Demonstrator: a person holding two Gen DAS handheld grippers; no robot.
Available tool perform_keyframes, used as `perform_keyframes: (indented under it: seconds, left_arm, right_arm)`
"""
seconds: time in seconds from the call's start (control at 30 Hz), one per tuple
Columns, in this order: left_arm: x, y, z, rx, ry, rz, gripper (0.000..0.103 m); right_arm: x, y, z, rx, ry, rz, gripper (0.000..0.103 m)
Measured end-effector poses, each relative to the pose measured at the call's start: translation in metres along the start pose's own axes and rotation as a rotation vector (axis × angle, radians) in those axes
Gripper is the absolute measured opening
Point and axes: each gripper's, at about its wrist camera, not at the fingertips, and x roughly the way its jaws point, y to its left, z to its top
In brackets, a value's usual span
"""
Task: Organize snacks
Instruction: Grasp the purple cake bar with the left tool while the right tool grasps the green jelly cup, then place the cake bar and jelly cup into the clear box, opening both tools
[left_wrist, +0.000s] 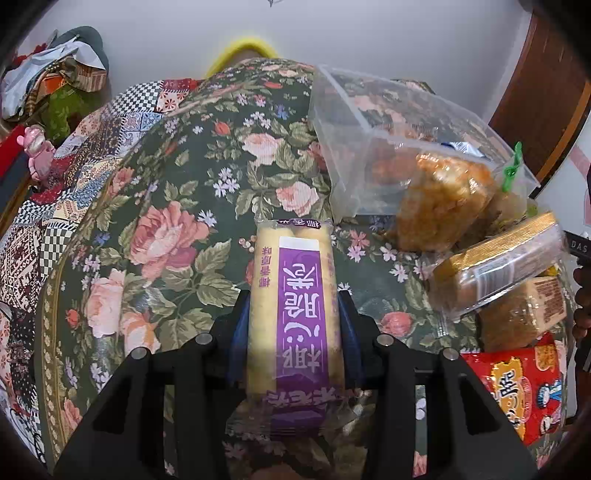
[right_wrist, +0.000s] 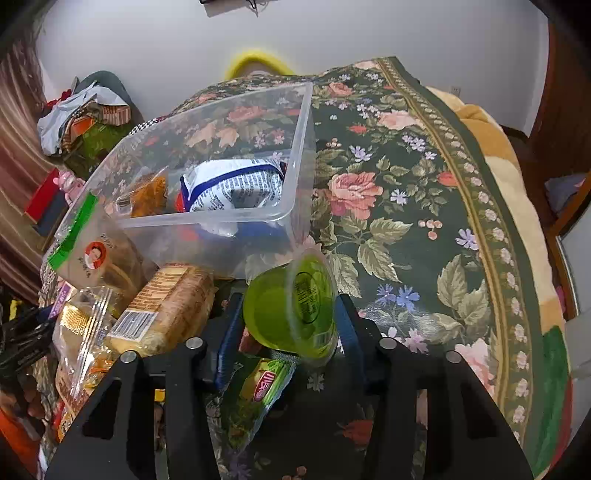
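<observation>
In the left wrist view, the left gripper (left_wrist: 293, 317) has its fingers closed on a long yellow snack pack with a purple label (left_wrist: 295, 314), gripping it on both sides and holding it above the floral tablecloth (left_wrist: 177, 229). The clear plastic container (left_wrist: 369, 122) serves as the landmark here: it lies beyond the pack and to its right. Just in front of the container rests a bag of golden puffed snack (left_wrist: 443, 199), and nearer than that a clear-wrapped stack of biscuits (left_wrist: 498, 266), a brown snack block (left_wrist: 524, 314) and a red printed packet (left_wrist: 524, 387).

In the right wrist view, the right gripper (right_wrist: 291, 317) has its fingers pressed against a green jelly cup (right_wrist: 291, 306) (tilted on its side, its printed lid facing the right finger), held just in front of the clear plastic container (right_wrist: 299, 155). Inside the container lie a blue-and-white packet (right_wrist: 236, 184) and an orange-brown snack (right_wrist: 147, 195). Left of the container sits a bag with a green strip (right_wrist: 92, 251), and in front of it a wrapped biscuit pack (right_wrist: 166, 310). A green wrapped snack (right_wrist: 262, 384) lies below the cup, on the floral tablecloth (right_wrist: 406, 221).
</observation>
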Motion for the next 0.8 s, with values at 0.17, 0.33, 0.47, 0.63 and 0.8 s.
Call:
perform_keyframes:
  seconds: [0.17,0.33,0.47,0.63,0.8]
  left_arm:
    - [-0.018,-0.001,0.005,0.003,-0.038,0.006,0.045]
    - [-0.038,-0.001,0.014,-0.001,-0.085,0.006,0.045]
    - [-0.052,-0.003,0.024,0.001,-0.124,0.004,0.045]
    - [-0.066,-0.011,0.038,0.009,-0.169,-0.006,0.045]
    - [-0.075,-0.025,0.056,0.029,-0.216,-0.024,0.045]
  right_arm:
    - [-0.013,-0.002,-0.002,0.01,-0.023,-0.004,0.04]
    - [-0.028,-0.004,-0.003,0.013,-0.053,-0.008,0.04]
    - [-0.044,-0.002,0.0,-0.001,-0.09,-0.022,0.04]
    - [-0.064,0.004,0.007,-0.015,-0.145,-0.018,0.04]
    - [-0.079,0.016,0.02,-0.037,-0.2,0.0,0.04]
